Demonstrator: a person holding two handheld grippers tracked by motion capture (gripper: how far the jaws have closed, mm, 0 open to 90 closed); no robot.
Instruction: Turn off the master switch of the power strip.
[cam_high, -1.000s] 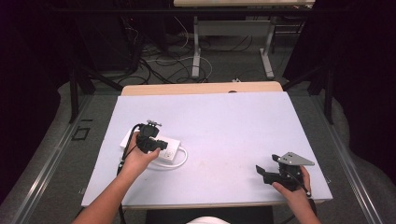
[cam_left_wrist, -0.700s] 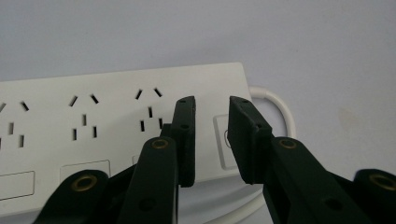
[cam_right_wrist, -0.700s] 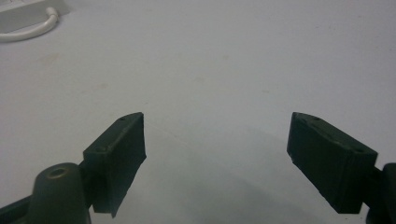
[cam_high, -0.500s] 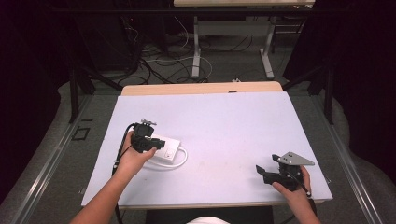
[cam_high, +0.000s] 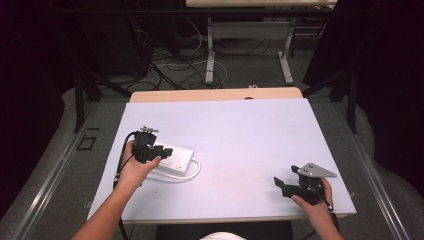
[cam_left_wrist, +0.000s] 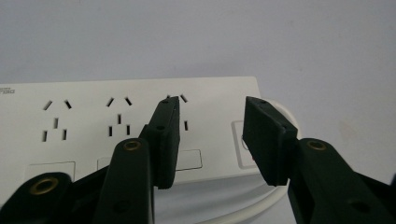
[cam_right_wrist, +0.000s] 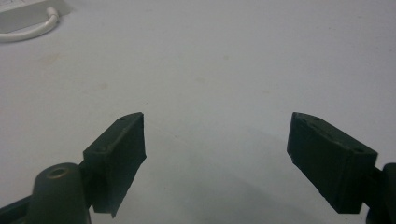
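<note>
A white power strip (cam_high: 179, 160) lies flat on the left part of the pale table (cam_high: 250, 135), its white cable (cam_high: 196, 169) looped at its right end. My left gripper (cam_high: 164, 151) hovers over the strip, held in a hand. In the left gripper view the strip (cam_left_wrist: 88, 121) shows several socket groups, and the left gripper (cam_left_wrist: 211, 109) is open just above its right end with nothing between the jaws. My right gripper (cam_high: 281, 186) rests near the front right edge. In the right gripper view it (cam_right_wrist: 217, 123) stands wide open over bare table, with the strip's corner (cam_right_wrist: 18, 14) far off.
A wooden table edge (cam_high: 215, 94) runs behind the pale surface. Beyond it are desk legs (cam_high: 210, 55) and loose cables (cam_high: 170, 60) on the floor. Dark curtains close both sides.
My left gripper has drifted slightly left along the power strip. The right gripper has not moved.
</note>
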